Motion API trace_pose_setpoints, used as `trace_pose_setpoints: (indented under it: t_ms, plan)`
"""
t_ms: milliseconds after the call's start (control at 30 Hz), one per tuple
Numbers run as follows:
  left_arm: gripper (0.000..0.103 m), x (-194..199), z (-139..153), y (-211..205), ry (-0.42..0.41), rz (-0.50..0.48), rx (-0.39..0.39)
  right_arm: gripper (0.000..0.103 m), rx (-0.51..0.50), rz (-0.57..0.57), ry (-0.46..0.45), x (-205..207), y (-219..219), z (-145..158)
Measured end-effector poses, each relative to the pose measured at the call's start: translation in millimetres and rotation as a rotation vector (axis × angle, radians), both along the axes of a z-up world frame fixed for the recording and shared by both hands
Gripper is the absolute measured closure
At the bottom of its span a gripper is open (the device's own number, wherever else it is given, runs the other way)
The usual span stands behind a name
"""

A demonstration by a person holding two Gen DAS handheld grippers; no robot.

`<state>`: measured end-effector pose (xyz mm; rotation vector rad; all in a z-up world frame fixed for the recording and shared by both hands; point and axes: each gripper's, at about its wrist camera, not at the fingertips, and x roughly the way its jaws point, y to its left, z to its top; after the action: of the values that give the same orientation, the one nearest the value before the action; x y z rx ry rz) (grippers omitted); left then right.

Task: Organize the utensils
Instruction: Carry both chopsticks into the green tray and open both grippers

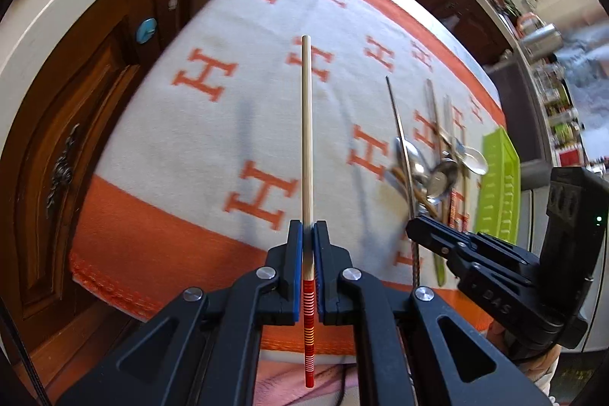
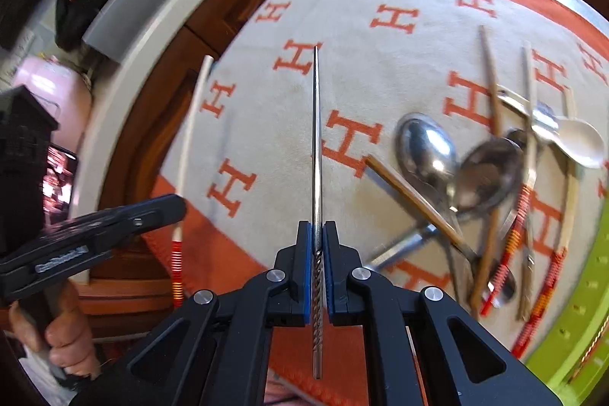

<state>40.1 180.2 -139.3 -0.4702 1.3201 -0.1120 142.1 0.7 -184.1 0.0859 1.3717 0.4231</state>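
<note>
We hold a pale wooden chopstick with a red banded end in the left hand-held gripper and a twisted steel chopstick in the right hand-held gripper, both clamped shut. Each long axis runs straight ahead of its jaws. The lime-green slotted plastic tray lies right of both, nearer the right one, beyond the utensil pile.

The left gripper points steeply down, its jaws clamped on a wooden chopstick that runs straight out between the blue pads. The right gripper also points steeply down, jaws pinched on a metal chopstick. A bare hand grips the left gripper's handle, seen from the right wrist.
</note>
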Motion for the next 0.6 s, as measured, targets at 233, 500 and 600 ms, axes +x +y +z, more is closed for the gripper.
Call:
trace_pose_setpoints:
  t_ms: [233,500,600]
  plan:
    - [0.100,13.3,18.9,-76.4,-0.021,-0.169,-0.053,0.098,0.117,-0.196,-0.055,-40.7,-92.1,39.5]
    - [0.100,36.6,47.5,-212.2,-0.090,-0.434,-0.051,0.098,0.073,-0.488,-0.135,-88.6,-223.4,66.3]
    - [0.100,46.6,52.2,-263.0,-0.106,-0.512,-0.068,0.098,0.036,-0.576,-0.157,-94.9,-260.0,70.9]
